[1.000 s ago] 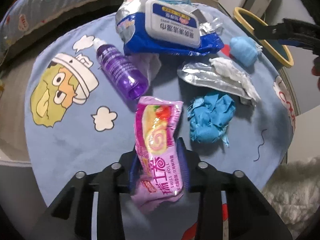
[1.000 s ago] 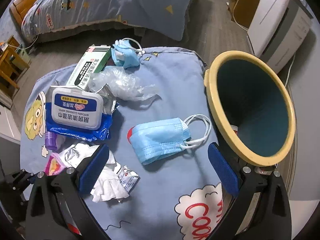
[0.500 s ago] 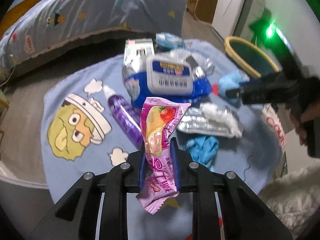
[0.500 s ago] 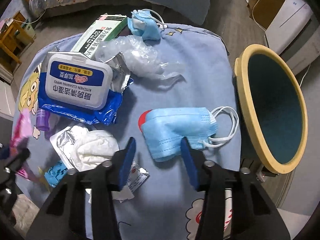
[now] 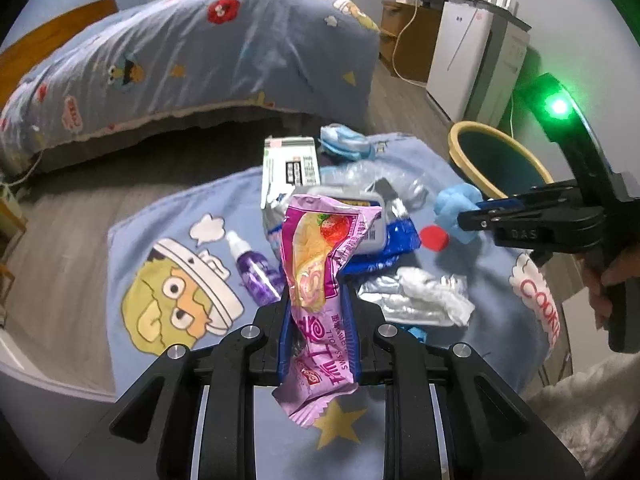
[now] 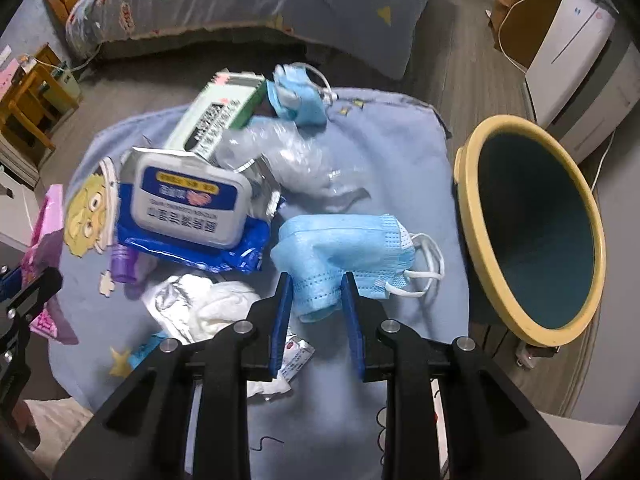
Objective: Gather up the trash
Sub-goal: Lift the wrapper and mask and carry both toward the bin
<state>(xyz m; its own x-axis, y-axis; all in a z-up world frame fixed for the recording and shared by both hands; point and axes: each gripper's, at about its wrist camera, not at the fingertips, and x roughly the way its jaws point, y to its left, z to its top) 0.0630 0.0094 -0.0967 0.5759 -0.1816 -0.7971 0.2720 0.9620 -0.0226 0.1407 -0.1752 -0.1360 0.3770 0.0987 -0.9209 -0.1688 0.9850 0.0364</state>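
My left gripper (image 5: pixel 320 320) is shut on a pink Swiss roll wrapper (image 5: pixel 320 264) and holds it above the blue cartoon blanket (image 5: pixel 152 240). My right gripper (image 6: pixel 316 300) is shut on a blue face mask (image 6: pixel 348 248), lifted off the blanket; it also shows in the left wrist view (image 5: pixel 456 208). The yellow-rimmed bin (image 6: pixel 536 232) stands at the blanket's right edge. On the blanket lie a wet-wipes pack (image 6: pixel 188 208), a purple spray bottle (image 5: pixel 252 268), a white tissue on foil (image 5: pixel 416 296), crumpled clear plastic (image 6: pixel 296 160), a green box (image 6: pixel 216 120) and a second blue mask (image 6: pixel 296 96).
A bed with a blue patterned cover (image 5: pixel 180 56) runs along the far side. White appliances (image 5: pixel 472 52) stand behind the bin. A small sachet (image 6: pixel 296 356) lies under my right gripper. A white fluffy rug (image 5: pixel 592 408) lies at the near right.
My left gripper has risen with the pink wrapper. My right gripper went from wide open to shut on the blue mask and lifted it.
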